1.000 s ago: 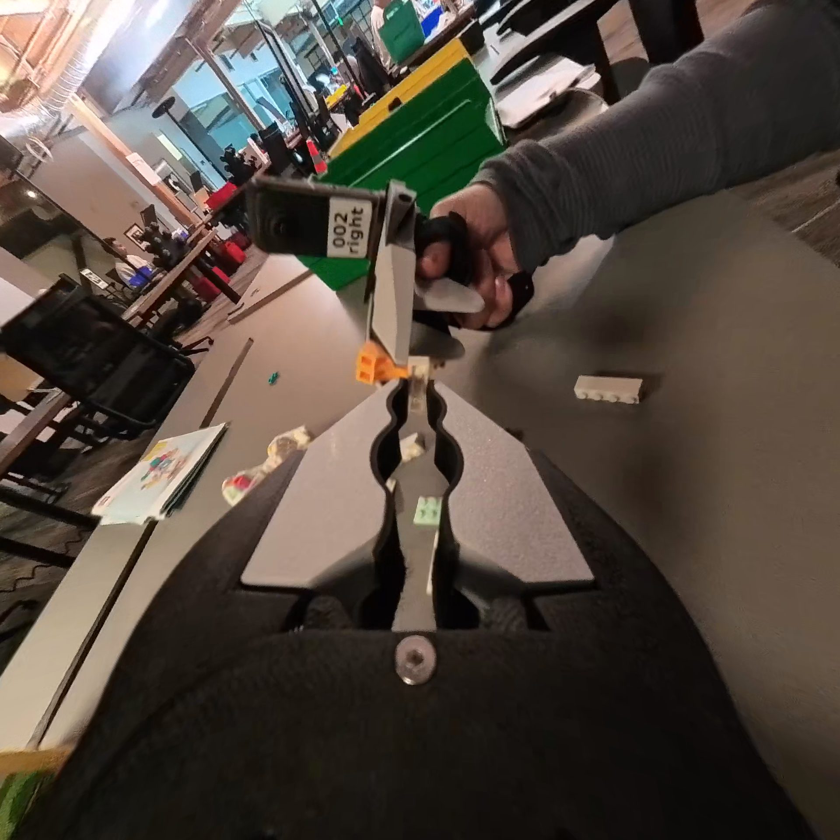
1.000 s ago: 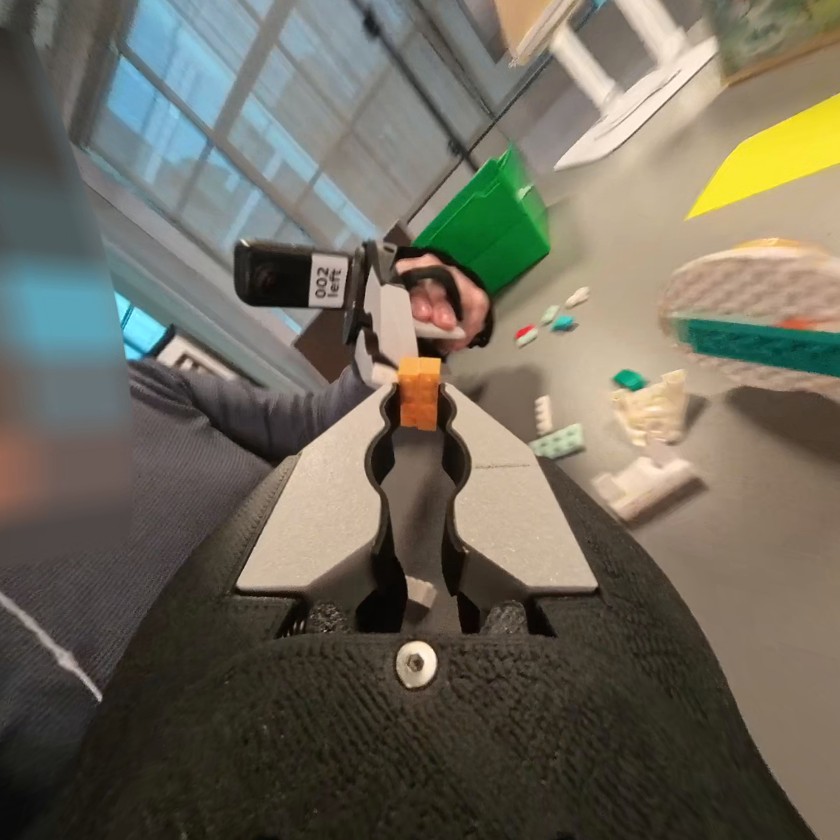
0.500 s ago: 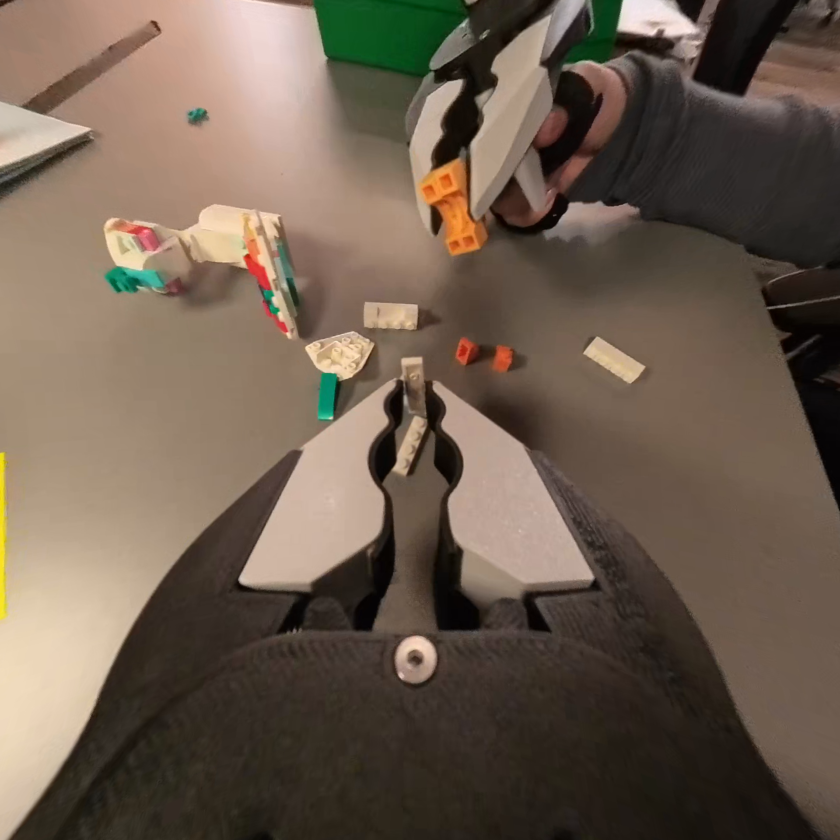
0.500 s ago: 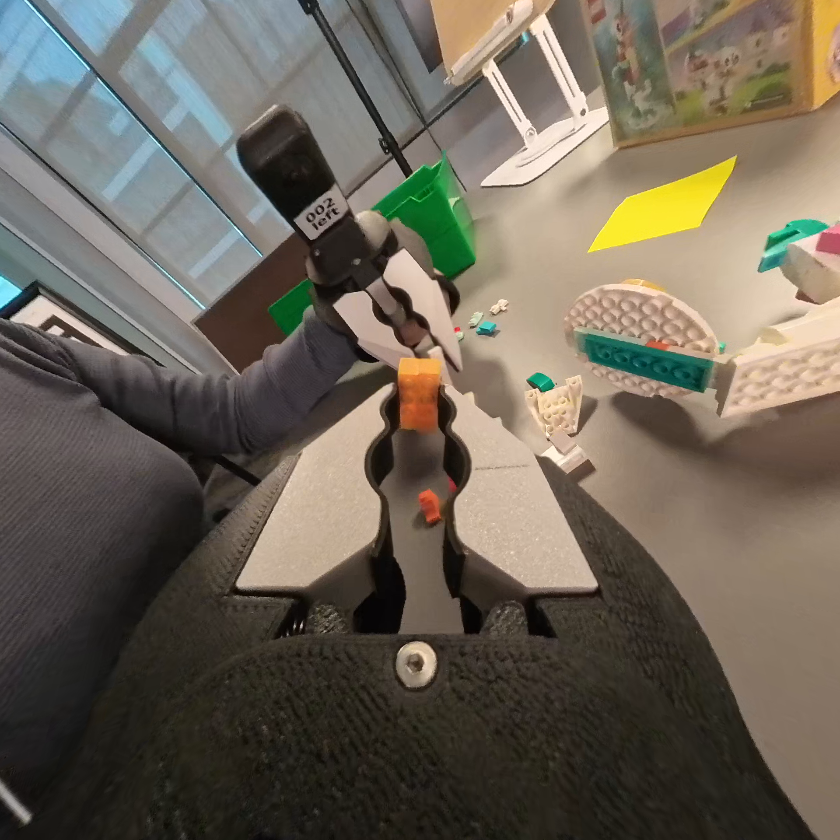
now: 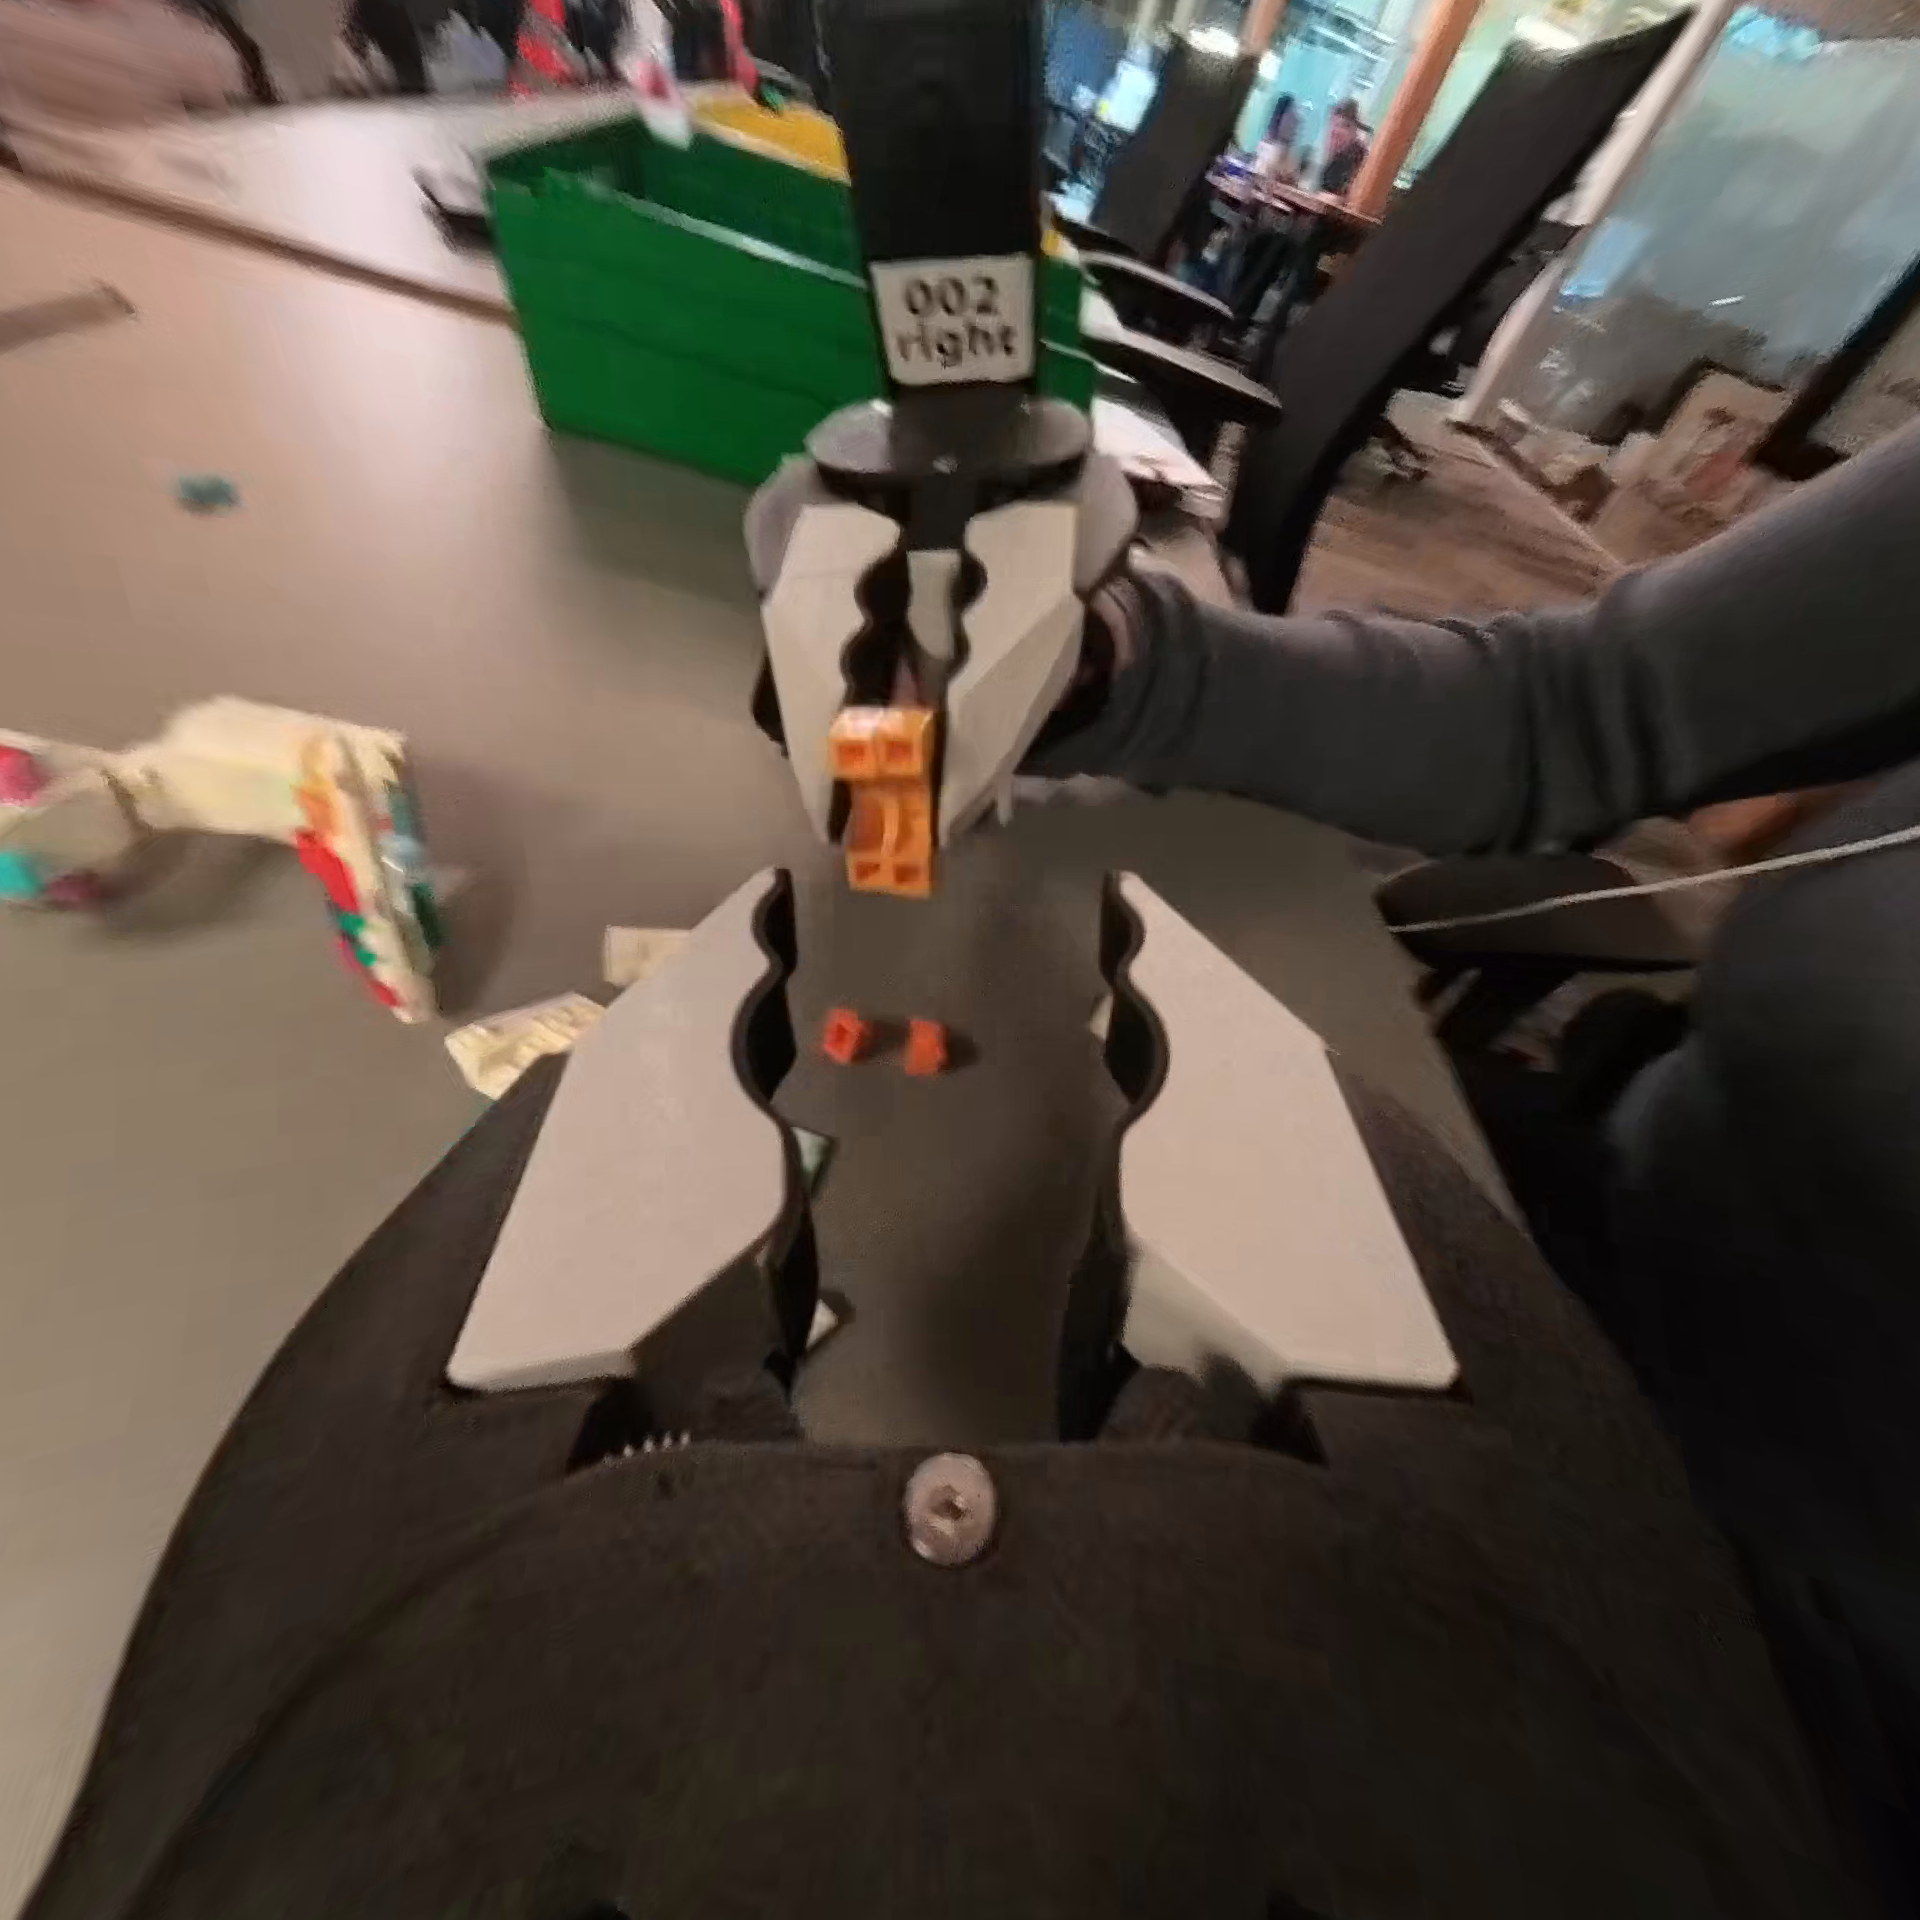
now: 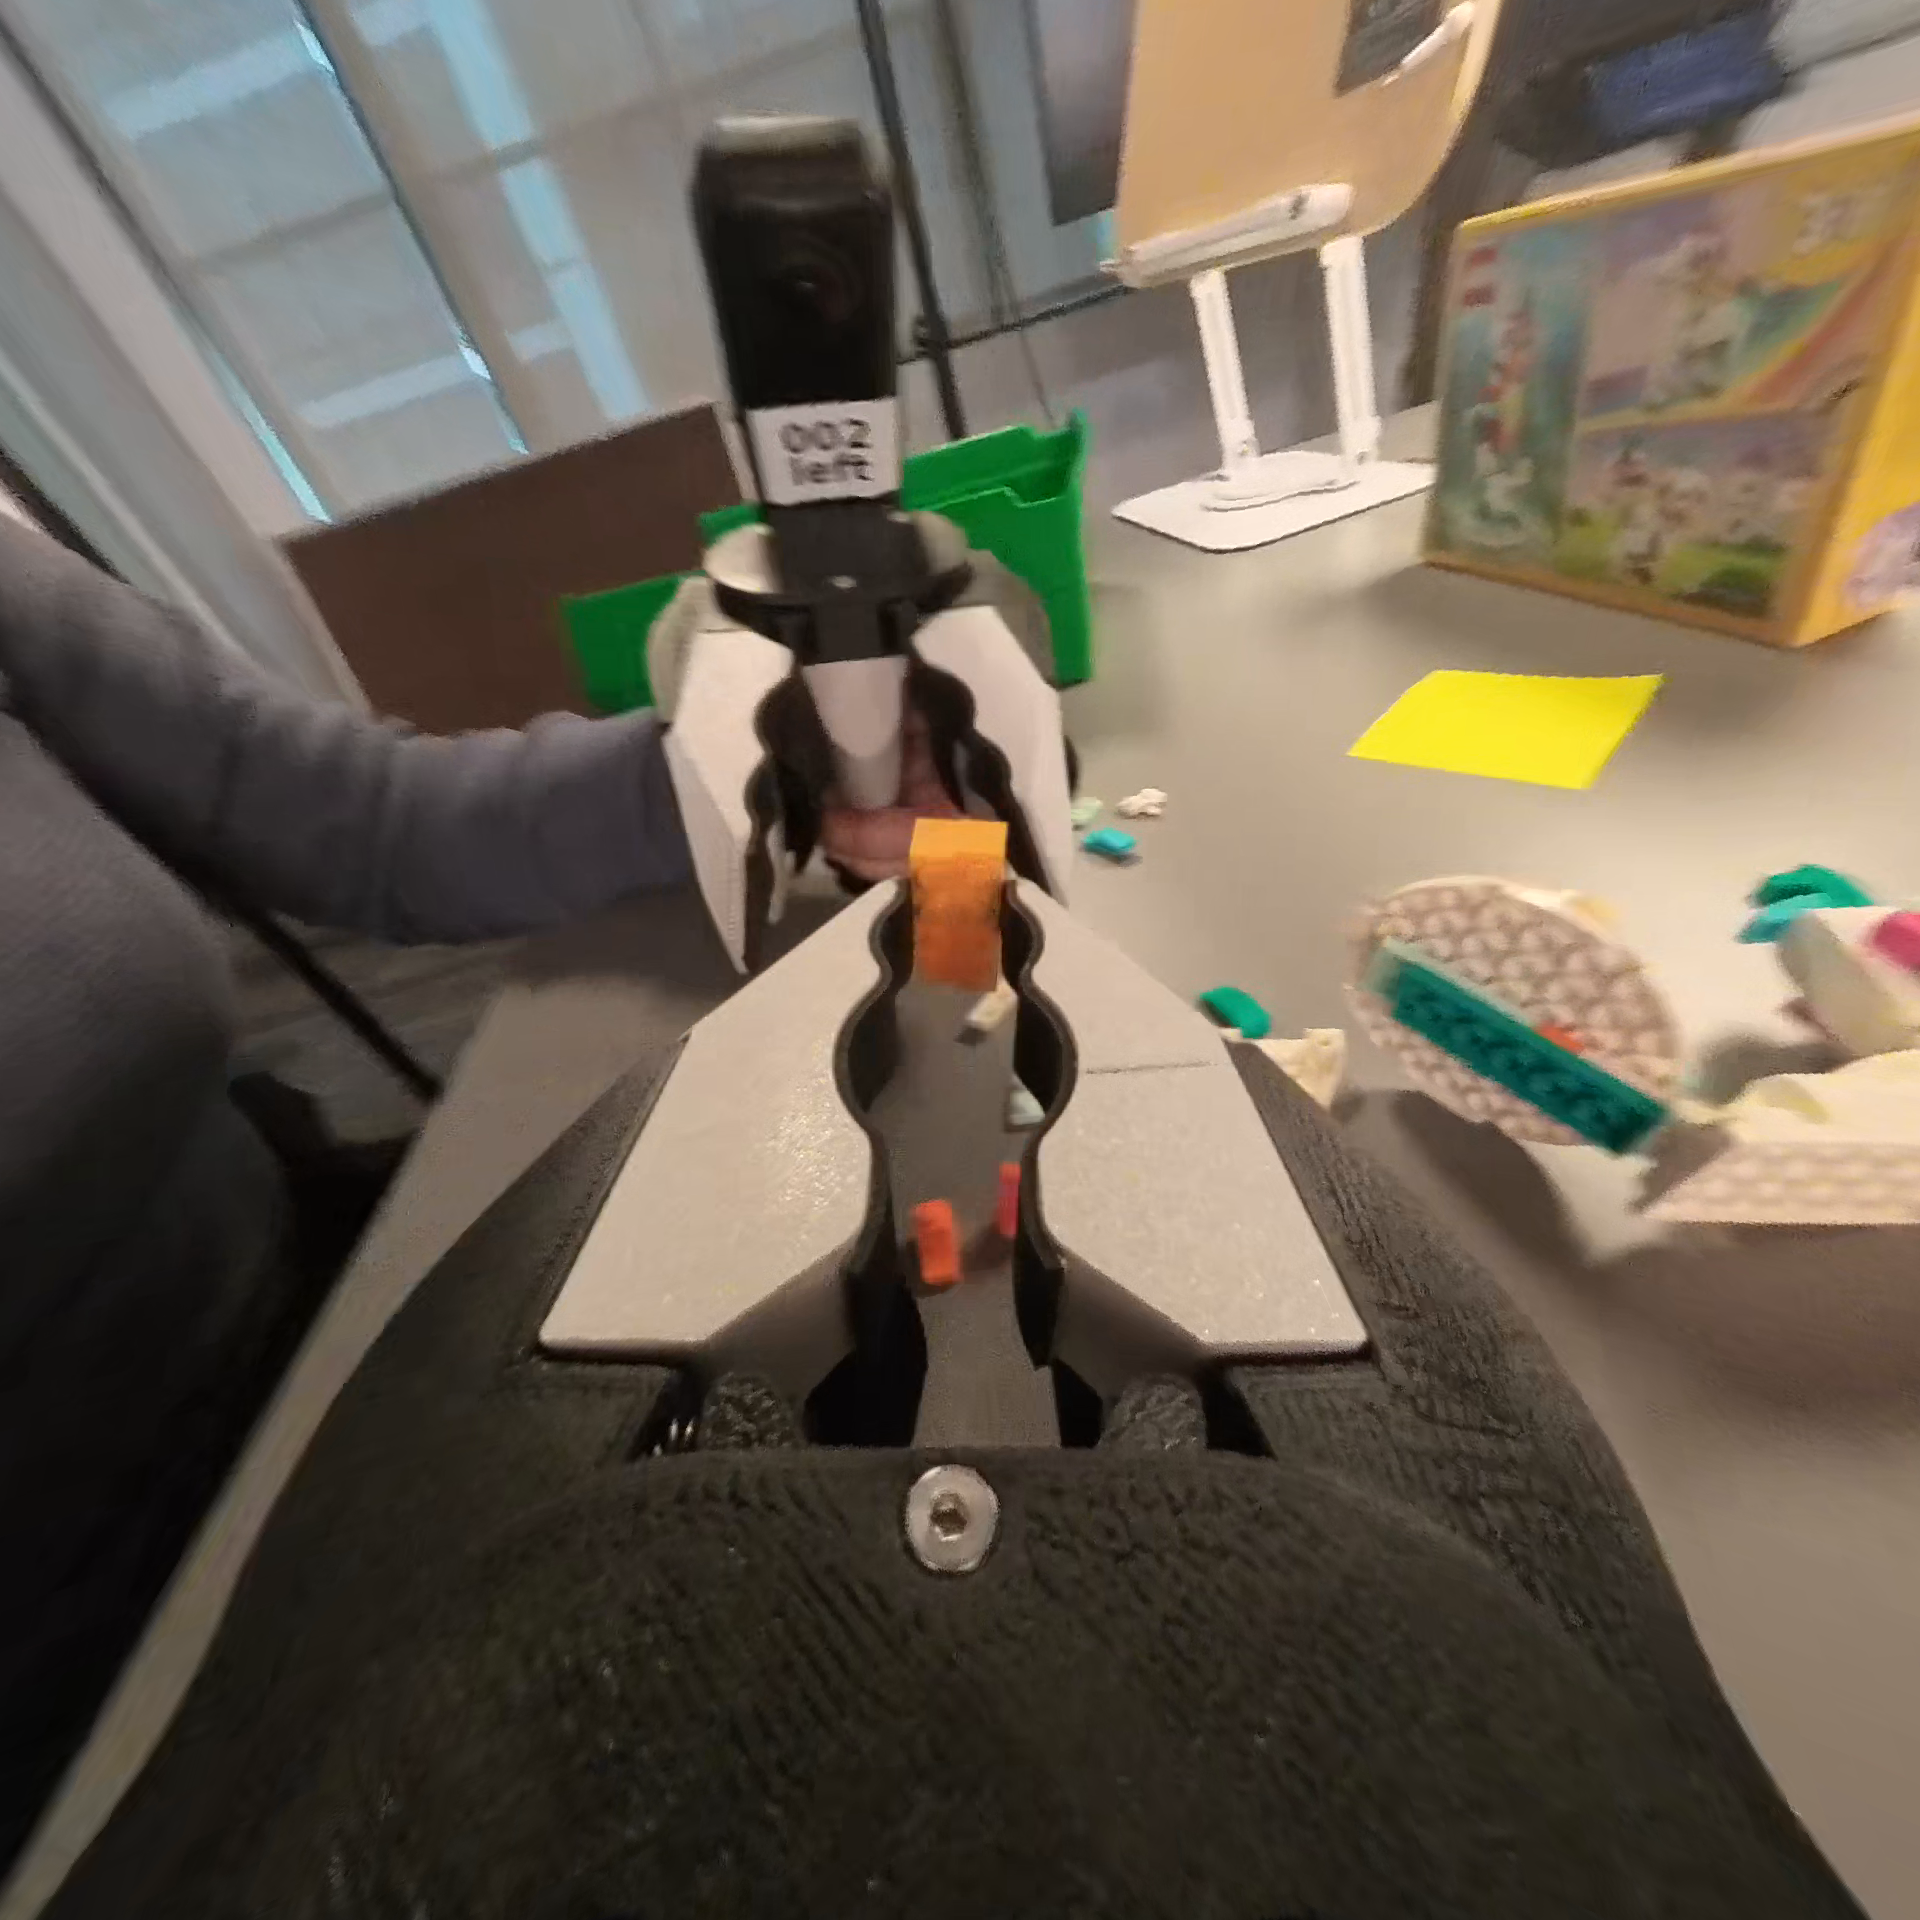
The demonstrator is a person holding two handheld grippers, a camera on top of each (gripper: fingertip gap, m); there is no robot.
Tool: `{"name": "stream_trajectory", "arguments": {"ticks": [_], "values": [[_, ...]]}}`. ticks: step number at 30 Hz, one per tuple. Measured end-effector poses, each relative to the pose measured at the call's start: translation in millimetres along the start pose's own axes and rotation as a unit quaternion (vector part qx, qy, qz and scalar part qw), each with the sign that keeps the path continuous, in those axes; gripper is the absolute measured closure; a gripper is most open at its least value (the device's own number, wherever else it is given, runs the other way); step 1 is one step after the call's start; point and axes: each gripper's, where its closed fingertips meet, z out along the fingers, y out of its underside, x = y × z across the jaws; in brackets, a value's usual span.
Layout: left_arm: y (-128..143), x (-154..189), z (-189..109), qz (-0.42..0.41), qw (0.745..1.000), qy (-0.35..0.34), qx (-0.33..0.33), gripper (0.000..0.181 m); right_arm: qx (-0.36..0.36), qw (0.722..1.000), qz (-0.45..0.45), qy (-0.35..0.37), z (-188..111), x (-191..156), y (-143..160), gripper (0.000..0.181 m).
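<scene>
Now the left gripper has let go of its small grey piece: its fingers are spread and empty. The right gripper still pinches the orange brick stack, held just beyond the left tips, above two red bricks on the table. The green bin stands behind, contents hidden

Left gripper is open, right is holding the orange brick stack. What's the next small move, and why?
Probably ease the open left gripper forward and close on the free lower end of the orange toy-brick stack: the right gripper clamps its other end, and the stack hangs just beyond the left fingertips.
</scene>
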Motion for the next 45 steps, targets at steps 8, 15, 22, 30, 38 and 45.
{"name": "stream_trajectory", "arguments": {"ticks": [8,15,22,30,38,45], "values": [[-19,-29,1,-0.028,0.991,-0.111,0.071,0.134,-0.101,0.92,-0.312,0.216,0,25,2,0.168],[2,-44,1,-0.034,0.987,-0.154,0.0,0.17,-0.193,0.867,-0.388,0.246,4,34,23,0.165],[30,-70,-38,-0.112,0.971,-0.194,-0.084,0.171,-0.228,0.902,-0.299,0.21,-10,41,40,0.152],[58,-85,-61,-0.183,0.949,-0.221,-0.133,0.153,-0.232,0.947,-0.15,0.165,-26,43,51,0.154],[41,-84,-61,-0.175,0.959,-0.206,-0.085,0.133,-0.209,0.959,-0.054,0.184,-33,58,53,0.148],[26,-85,-56,-0.073,0.965,-0.241,-0.072,0.141,-0.243,0.949,-0.013,0.202,-19,60,70,0.143]]}}
